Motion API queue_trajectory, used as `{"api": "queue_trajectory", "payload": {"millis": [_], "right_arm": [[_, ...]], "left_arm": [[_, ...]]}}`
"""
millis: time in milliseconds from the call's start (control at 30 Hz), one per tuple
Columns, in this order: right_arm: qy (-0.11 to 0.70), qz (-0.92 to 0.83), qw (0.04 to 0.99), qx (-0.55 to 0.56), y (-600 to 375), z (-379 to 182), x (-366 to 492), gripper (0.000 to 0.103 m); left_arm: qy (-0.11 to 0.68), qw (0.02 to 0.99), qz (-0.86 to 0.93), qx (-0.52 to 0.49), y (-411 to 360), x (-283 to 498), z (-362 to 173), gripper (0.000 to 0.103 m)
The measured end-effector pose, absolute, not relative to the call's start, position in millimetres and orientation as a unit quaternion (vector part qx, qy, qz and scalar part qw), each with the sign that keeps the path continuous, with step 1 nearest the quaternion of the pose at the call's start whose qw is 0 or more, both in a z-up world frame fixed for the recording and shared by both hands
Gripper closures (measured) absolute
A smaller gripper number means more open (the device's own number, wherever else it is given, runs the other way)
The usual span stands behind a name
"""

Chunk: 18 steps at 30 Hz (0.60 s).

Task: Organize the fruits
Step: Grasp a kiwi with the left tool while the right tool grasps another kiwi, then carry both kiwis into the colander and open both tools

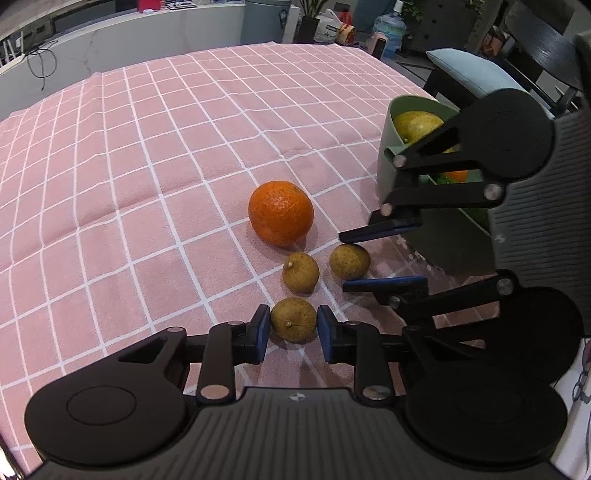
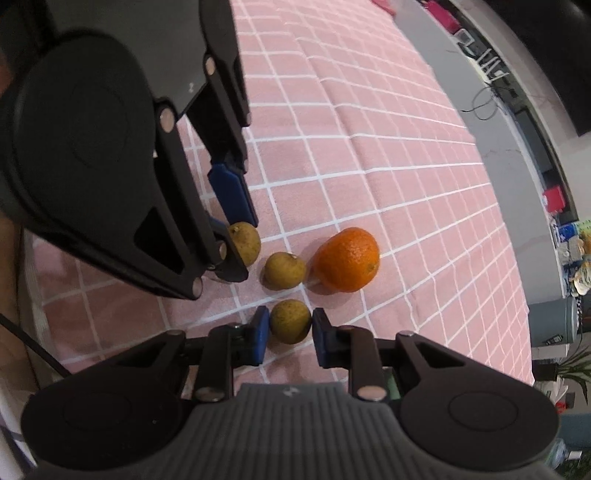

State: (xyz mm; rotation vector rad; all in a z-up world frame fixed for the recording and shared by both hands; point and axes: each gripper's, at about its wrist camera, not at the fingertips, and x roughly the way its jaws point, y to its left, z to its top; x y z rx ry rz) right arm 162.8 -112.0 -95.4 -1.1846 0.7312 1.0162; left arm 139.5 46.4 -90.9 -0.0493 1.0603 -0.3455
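Three small yellow-brown fruits and one orange (image 1: 280,213) lie on the pink checked tablecloth (image 1: 147,166). My left gripper (image 1: 293,331) has its blue pads on both sides of the near small fruit (image 1: 293,319), touching or nearly touching it. My right gripper (image 2: 289,332) brackets another small fruit (image 2: 290,320) the same way; in the left wrist view this gripper (image 1: 345,260) sits around that fruit (image 1: 349,260). The third small fruit (image 1: 301,272) lies between them, next to the orange (image 2: 348,259). A green basket (image 1: 397,136) at right holds a yellow-green fruit (image 1: 417,123) and an orange one.
A chair with a light blue cushion (image 1: 469,72) stands beyond the basket at the table's right edge. A grey counter (image 1: 110,40) runs behind the table. Bags, a water bottle (image 1: 389,27) and plants sit on the floor at the back.
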Motion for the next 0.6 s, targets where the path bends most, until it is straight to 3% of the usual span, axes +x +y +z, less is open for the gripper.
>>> {"api": "queue_trajectory", "payload": {"millis": [600], "right_arm": [[0.316,0.341,0.828,-0.314,-189.8,-17.5,147.9,0.083]], "left_arm": [[0.440,0.884,-0.147,-0.063,16.1,120.6,-24.8,0.073]]}}
